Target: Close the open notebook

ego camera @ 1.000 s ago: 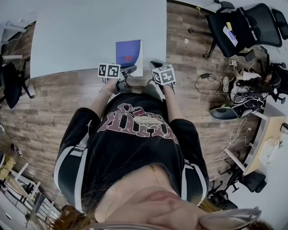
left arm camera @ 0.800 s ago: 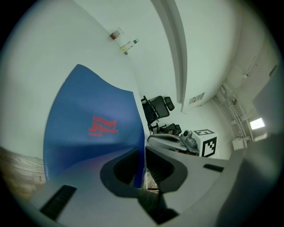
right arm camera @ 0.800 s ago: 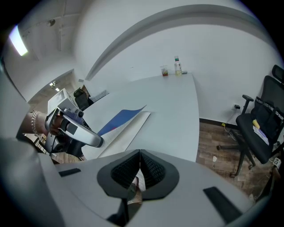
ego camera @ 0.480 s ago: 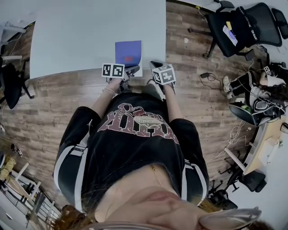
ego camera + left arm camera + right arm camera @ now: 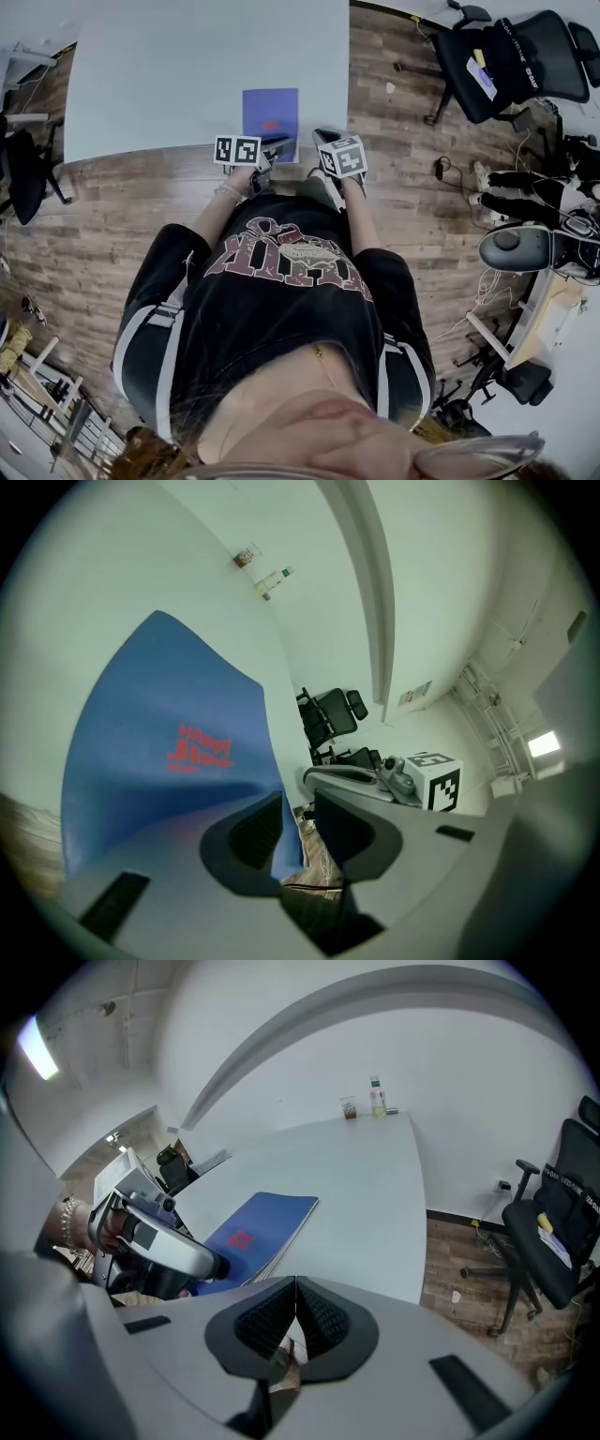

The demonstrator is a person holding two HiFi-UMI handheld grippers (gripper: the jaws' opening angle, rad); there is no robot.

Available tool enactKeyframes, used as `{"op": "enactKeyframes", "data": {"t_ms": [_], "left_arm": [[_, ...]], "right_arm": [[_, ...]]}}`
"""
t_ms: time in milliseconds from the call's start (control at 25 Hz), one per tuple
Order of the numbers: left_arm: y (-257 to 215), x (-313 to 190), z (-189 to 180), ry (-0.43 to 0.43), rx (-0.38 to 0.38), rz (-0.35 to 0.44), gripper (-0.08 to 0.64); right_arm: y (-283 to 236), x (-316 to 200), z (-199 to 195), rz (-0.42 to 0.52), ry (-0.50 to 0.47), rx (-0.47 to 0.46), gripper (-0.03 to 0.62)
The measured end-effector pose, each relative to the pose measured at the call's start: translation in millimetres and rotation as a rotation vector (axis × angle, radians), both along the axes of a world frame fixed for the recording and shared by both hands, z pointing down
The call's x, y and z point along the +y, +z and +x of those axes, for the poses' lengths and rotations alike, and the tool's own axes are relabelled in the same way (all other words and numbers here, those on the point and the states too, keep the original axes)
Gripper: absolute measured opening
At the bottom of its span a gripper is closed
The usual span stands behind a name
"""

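The blue notebook [image 5: 270, 111] lies closed and flat on the white table [image 5: 187, 66], close to its near edge, with red print on its cover [image 5: 169, 742]. My left gripper [image 5: 279, 146] is at the notebook's near right corner. Its jaws have just been opening and now stand apart [image 5: 298, 822], with the cover's edge between them and the pads not pressing on it. My right gripper [image 5: 321, 134] hangs just right of the notebook at the table's edge, its jaws [image 5: 295, 1312] shut on nothing. The right gripper view shows the notebook [image 5: 253, 1232] with the left gripper [image 5: 211, 1265] at its near end.
Two small bottles [image 5: 377, 1099] stand at the table's far end. A black office chair [image 5: 511, 52] is on the wooden floor at the right, with cables and another chair's base [image 5: 511, 248] beyond it. My own body fills the lower head view.
The blue cover has come down flat over the pages. My left gripper's jaws have opened at the notebook's corner. The right gripper has stayed where it was.
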State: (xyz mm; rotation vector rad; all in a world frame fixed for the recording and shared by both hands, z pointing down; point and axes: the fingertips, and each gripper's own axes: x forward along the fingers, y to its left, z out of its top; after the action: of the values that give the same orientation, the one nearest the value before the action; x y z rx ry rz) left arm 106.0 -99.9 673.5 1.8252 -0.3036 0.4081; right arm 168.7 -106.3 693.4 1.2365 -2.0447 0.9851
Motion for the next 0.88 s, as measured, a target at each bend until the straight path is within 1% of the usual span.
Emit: {"op": "enactKeyframes", "data": {"t_ms": [160, 200, 240, 280, 320, 440, 720, 800, 880], "left_arm": [[-7.1, -6.2, -2.4, -0.016, 0.035, 0.007, 0.140], [-7.5, -8.2, -5.1, -0.023, 0.033, 0.021, 0.117], [-7.5, -10.6, -8.2, -0.031, 0.027, 0.039, 0.075], [-7.5, -12.9, -11.2, -0.040, 0.022, 0.057, 0.052], [-7.5, -14.7, -13.4, -0.047, 0.019, 0.071, 0.048], [-8.3, -17.6, -17.5, -0.056, 0.007, 0.101, 0.048], [-10.0, -29.8, -27.1, -0.098, -0.056, 0.185, 0.048], [-15.8, -34.6, -31.8, -0.109, -0.082, 0.222, 0.048], [-28.9, -37.6, -31.5, -0.119, -0.079, 0.253, 0.048]], "right_arm": [[0.9, -3.4, -1.8, -0.001, -0.014, 0.005, 0.020], [1.4, -4.1, -3.5, -0.002, -0.018, 0.005, 0.020], [2.0, -5.0, -5.4, -0.002, -0.021, 0.005, 0.019], [2.5, -5.9, -7.4, -0.002, -0.025, 0.004, 0.020], [2.7, -6.7, -9.3, -0.002, -0.027, 0.002, 0.019], [2.7, -9.2, -14.1, -0.002, -0.033, -0.004, 0.019], [0.4, -16.5, -28.1, 0.001, -0.054, -0.015, 0.020], [-1.9, -18.8, -34.9, 0.006, -0.065, -0.018, 0.020], [-5.5, -20.4, -41.2, 0.013, -0.075, -0.021, 0.018]]}}
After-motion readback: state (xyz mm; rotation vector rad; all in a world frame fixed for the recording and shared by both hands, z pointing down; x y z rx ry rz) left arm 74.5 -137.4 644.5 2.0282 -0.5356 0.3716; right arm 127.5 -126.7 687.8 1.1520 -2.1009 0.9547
